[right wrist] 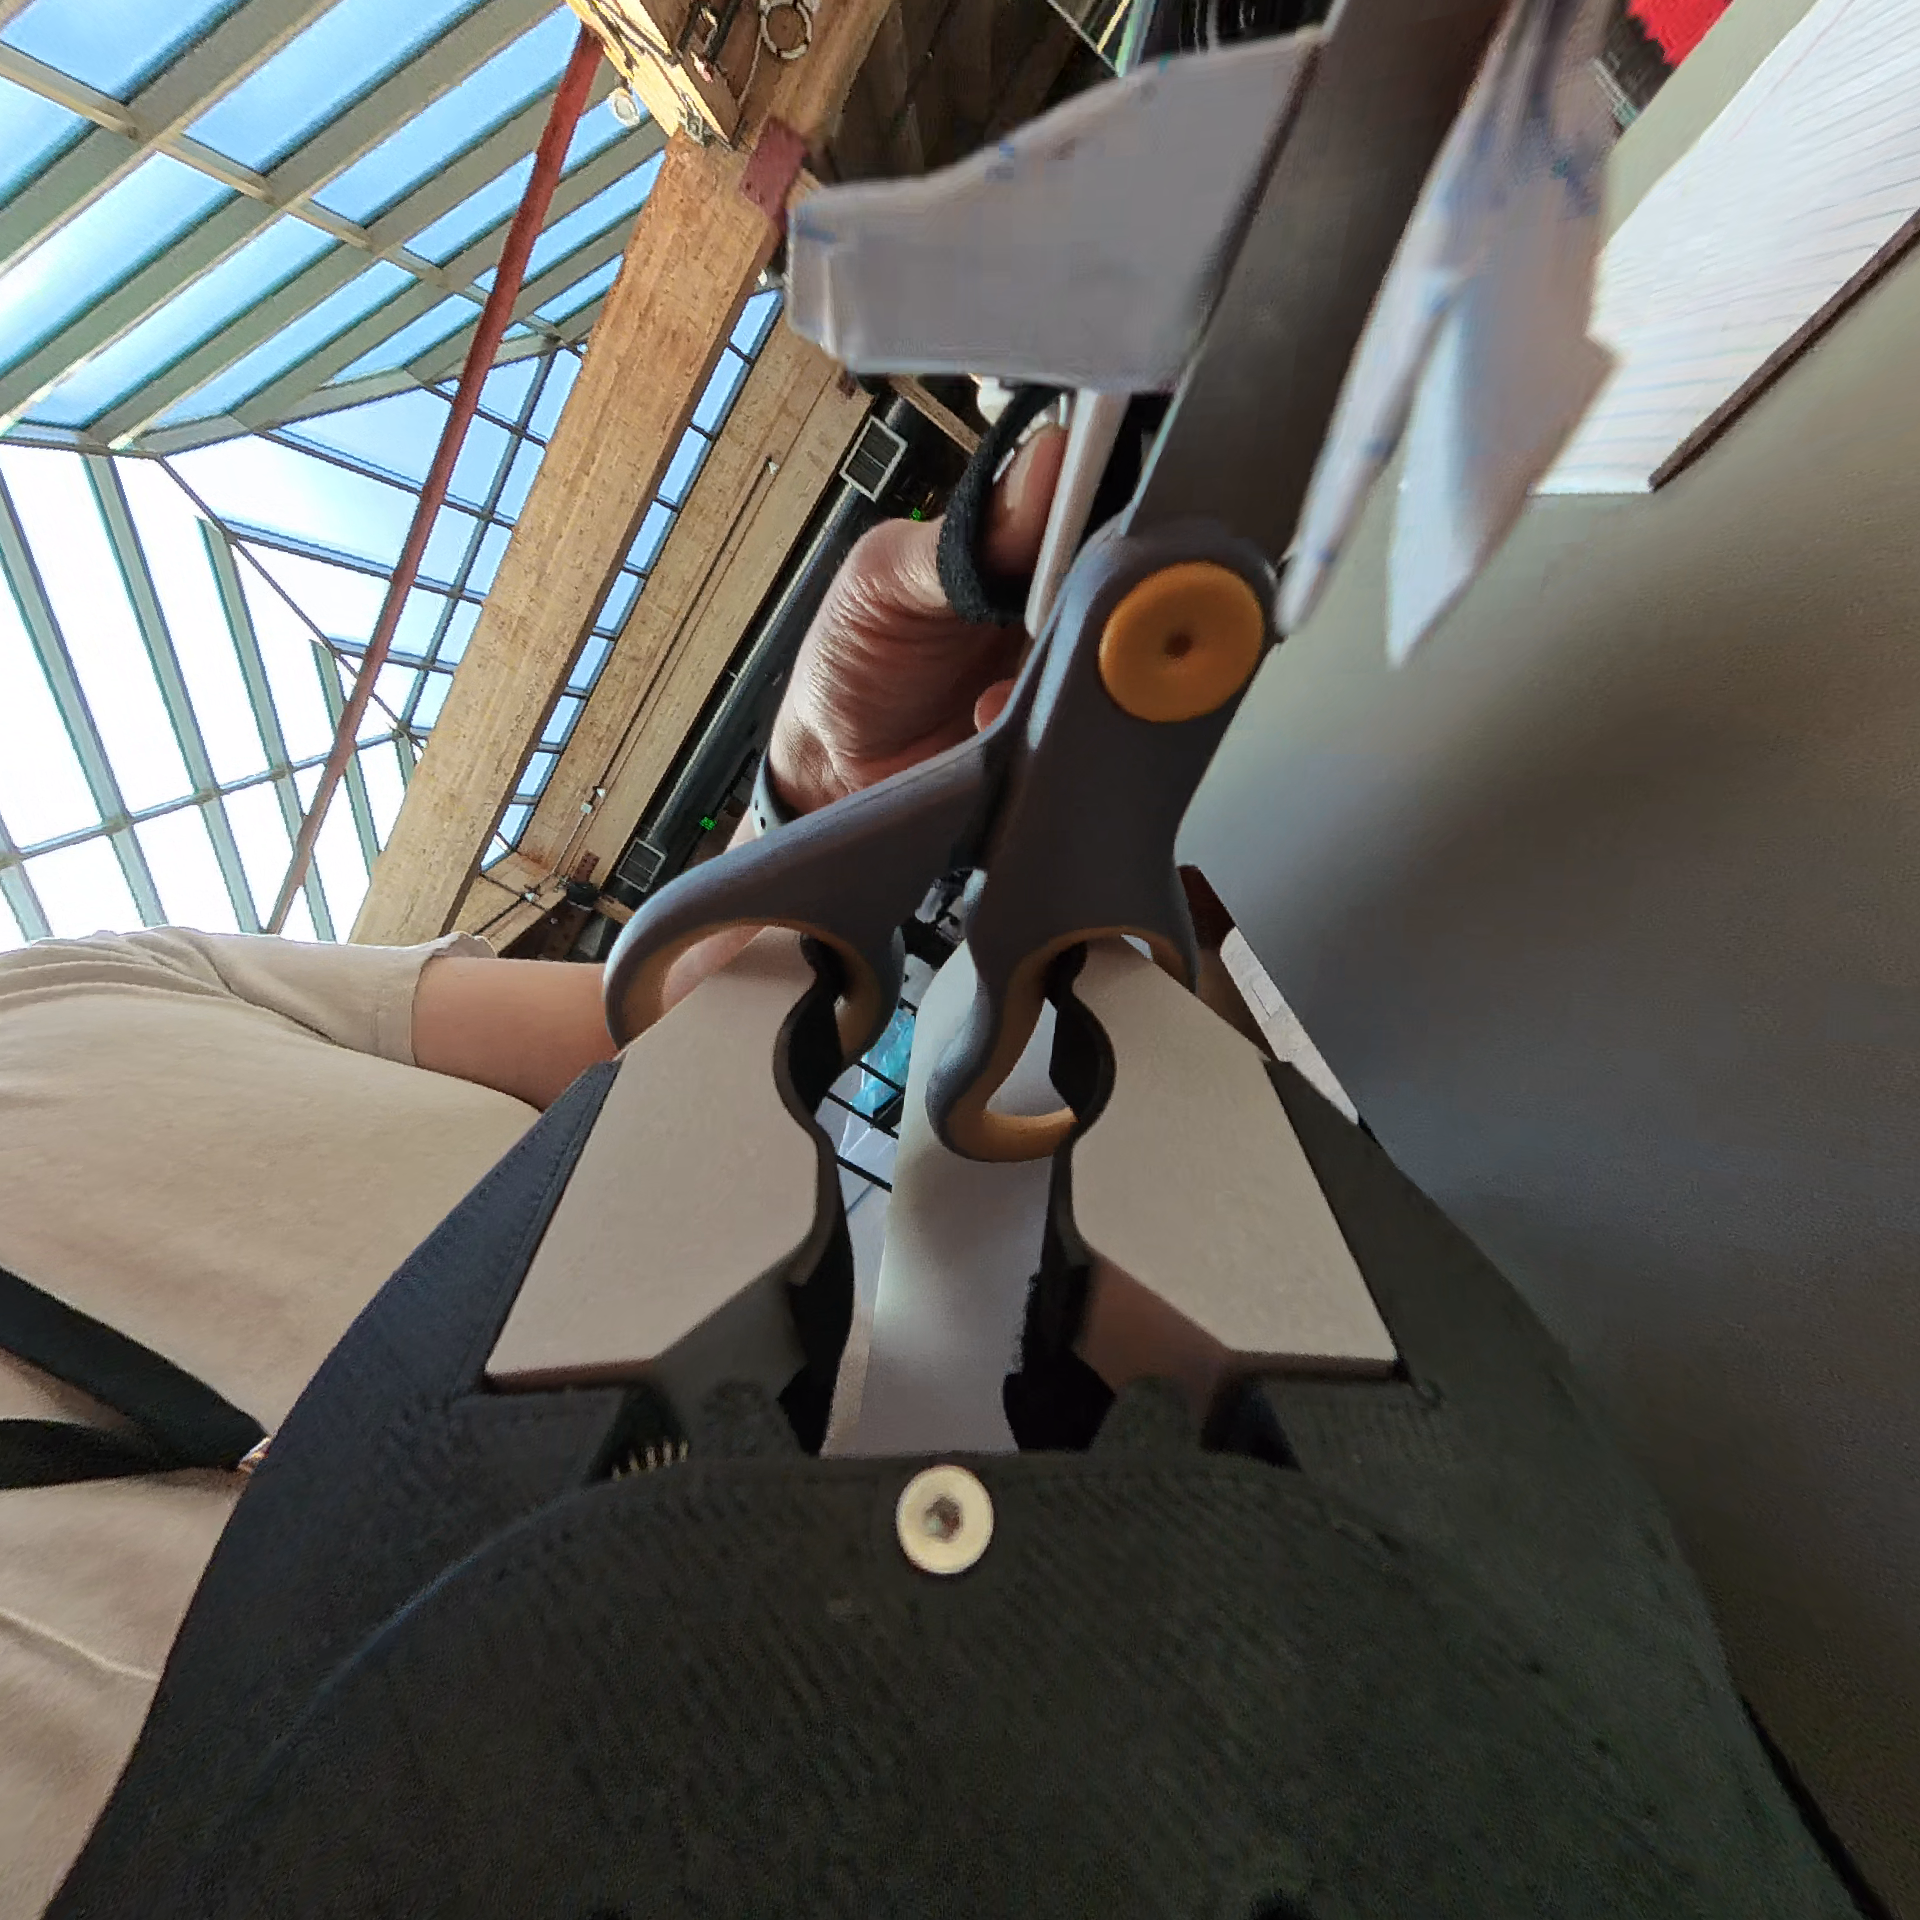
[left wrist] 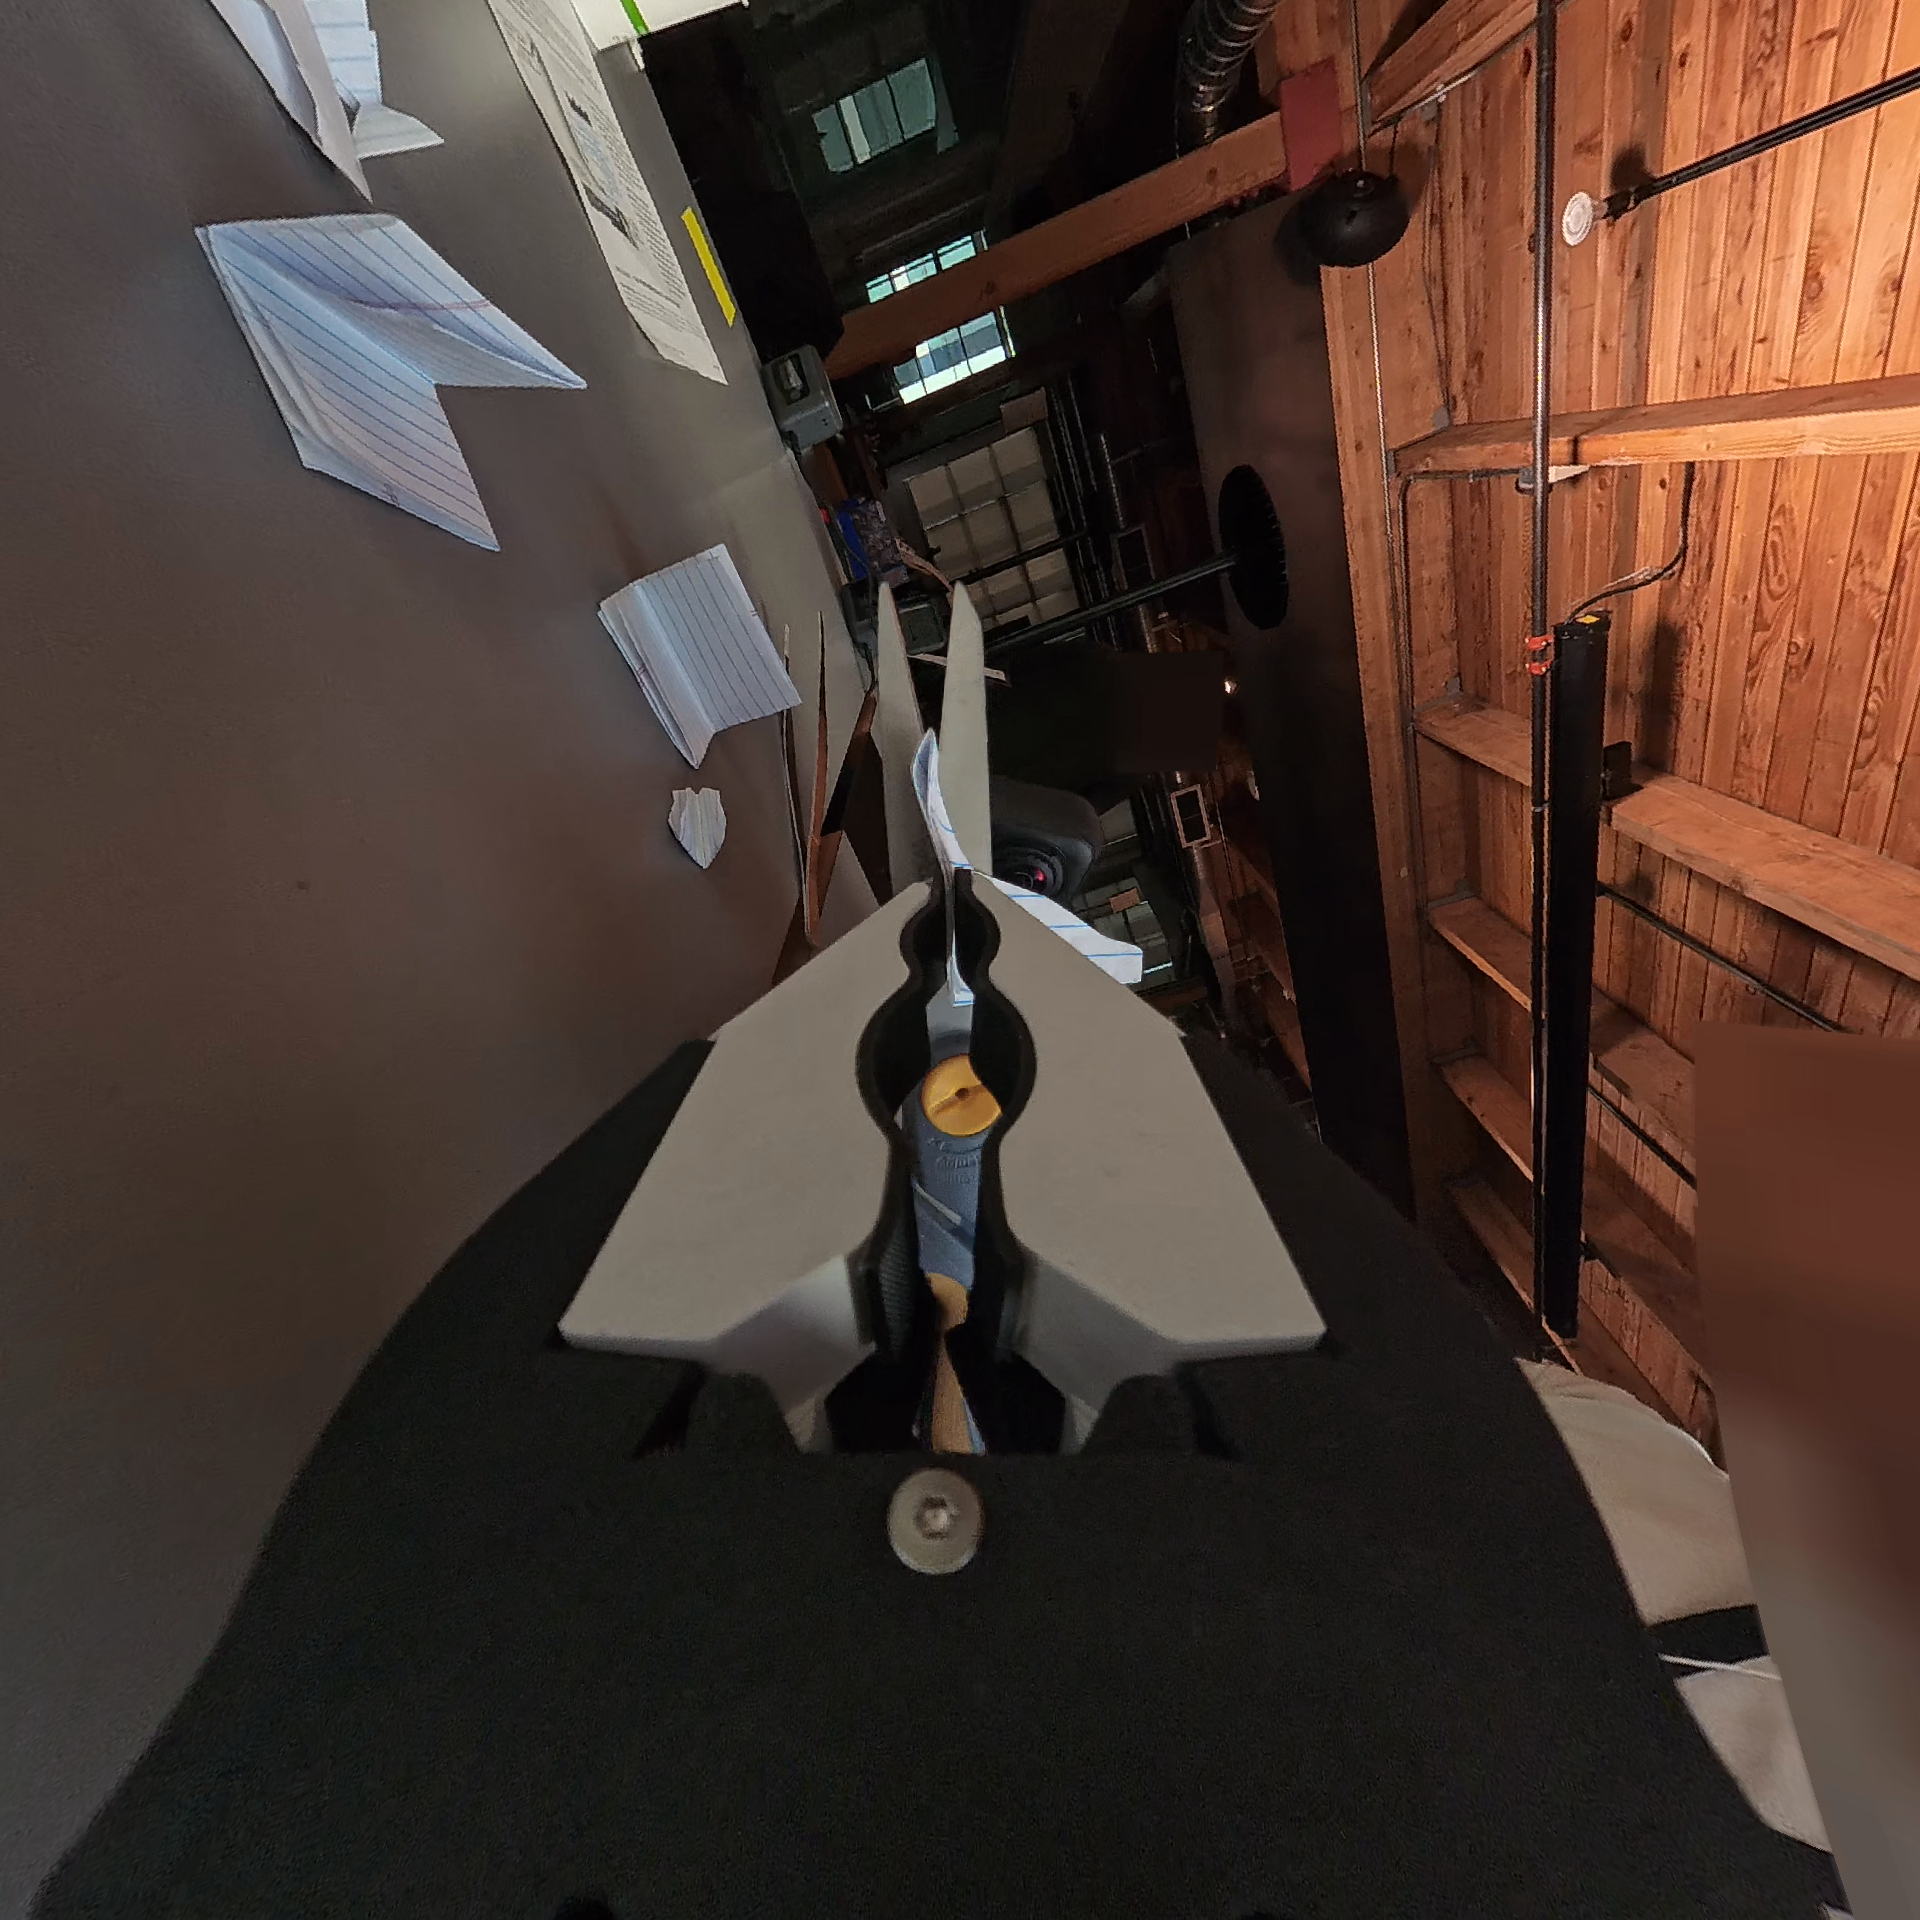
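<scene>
My left claw (left wrist: 954,914) is nearly closed and seems to pinch a thin, floppy lined paper scrap (left wrist: 1081,940) off the bench (left wrist: 260,935). My right claw (right wrist: 945,977), half spread, has its fingers threaded through the handle loops of the stiff scissors (right wrist: 1179,639). The blades straddle the paper; I'd grip near the cut.

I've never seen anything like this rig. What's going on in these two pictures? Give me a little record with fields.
Left gripper: fingers shut on a strip of lined paper
Right gripper: fingers spread, each tip through one handle loop of the scissors
Scissors: grey with an orange pivot, blades apart, the paper strip between them
Hand: behind the scissors, holding the left gripper
Table: dark grey, with several folded lined sheets lying on it
Backdrop: wooden plank wall
</scene>
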A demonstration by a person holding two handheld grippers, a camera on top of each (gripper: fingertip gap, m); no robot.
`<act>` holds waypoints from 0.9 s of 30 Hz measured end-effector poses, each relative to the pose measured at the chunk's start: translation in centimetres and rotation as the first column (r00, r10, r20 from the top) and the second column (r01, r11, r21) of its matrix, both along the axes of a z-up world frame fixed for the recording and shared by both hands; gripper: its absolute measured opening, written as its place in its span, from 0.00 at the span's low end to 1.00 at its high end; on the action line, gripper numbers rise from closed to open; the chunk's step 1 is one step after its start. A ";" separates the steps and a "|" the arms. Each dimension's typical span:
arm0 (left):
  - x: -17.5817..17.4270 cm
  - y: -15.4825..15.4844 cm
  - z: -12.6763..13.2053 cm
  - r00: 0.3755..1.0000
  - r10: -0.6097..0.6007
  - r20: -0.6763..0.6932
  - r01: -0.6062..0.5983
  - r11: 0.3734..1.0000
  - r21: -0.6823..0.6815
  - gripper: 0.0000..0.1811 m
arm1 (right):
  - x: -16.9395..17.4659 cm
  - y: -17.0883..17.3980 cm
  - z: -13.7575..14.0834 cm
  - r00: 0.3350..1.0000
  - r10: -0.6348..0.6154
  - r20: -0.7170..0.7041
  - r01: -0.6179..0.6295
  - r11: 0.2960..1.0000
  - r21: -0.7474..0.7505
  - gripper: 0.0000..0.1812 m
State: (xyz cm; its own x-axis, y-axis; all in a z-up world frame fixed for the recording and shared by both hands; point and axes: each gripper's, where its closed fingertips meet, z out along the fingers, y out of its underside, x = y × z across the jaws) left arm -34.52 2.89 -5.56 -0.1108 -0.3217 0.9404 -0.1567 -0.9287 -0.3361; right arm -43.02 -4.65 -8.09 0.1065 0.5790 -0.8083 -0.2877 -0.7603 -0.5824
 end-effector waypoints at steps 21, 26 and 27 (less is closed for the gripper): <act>-0.2 1.0 -0.5 0.999 0.042 0.031 -0.040 0.996 -0.074 0.00 | 0.8 1.0 -1.1 0.997 -0.070 0.035 0.072 0.996 -0.053 0.11; 0.0 0.8 -0.3 0.999 0.027 0.033 -0.025 0.998 -0.056 0.00 | 1.2 0.9 -0.6 0.998 -0.070 -0.007 0.069 0.996 -0.064 0.11; -0.1 0.9 -0.1 0.999 0.033 0.041 -0.031 0.998 -0.048 0.00 | 1.5 1.2 -0.6 0.996 -0.091 -0.007 0.090 0.994 -0.058 0.11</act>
